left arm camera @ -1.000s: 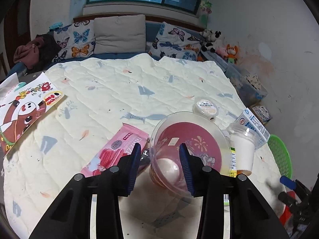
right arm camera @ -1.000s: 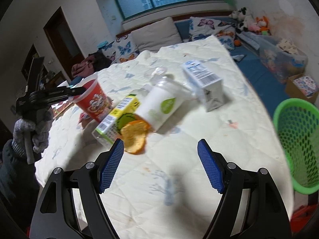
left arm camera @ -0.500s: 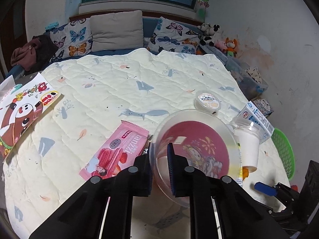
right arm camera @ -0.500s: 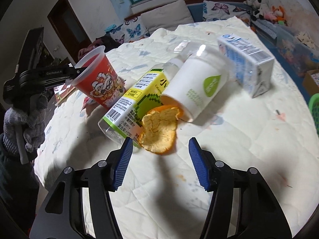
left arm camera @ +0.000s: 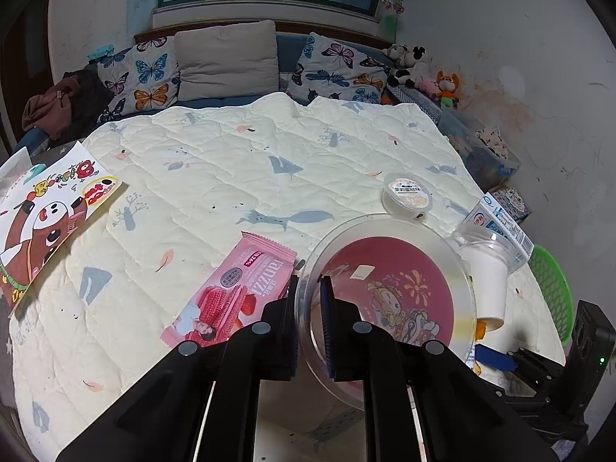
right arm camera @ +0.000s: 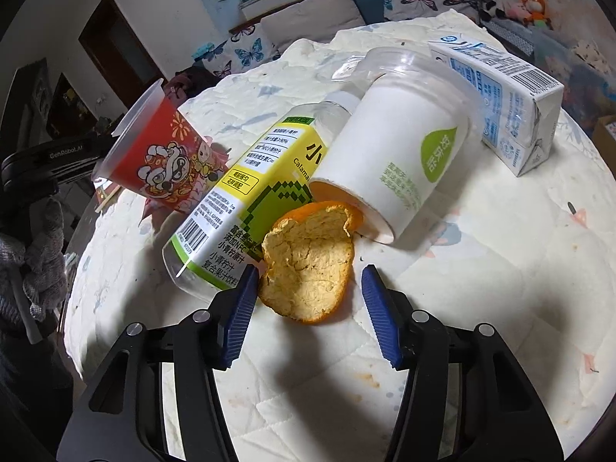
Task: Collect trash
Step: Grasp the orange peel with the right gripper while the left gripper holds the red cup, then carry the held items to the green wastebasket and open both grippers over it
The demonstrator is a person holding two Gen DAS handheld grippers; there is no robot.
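Orange peel [right arm camera: 308, 261] between right jaws

Left tongs [left arm camera: 309, 310] pinched nearly closed, right tongs [right arm camera: 308, 300] half-spread and just narrowed, both angled downward.

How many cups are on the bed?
2. The red cup is tilted at the left, its rim pinched in the left gripper. The white cup lies on its side beside the bottle. More may be hidden.
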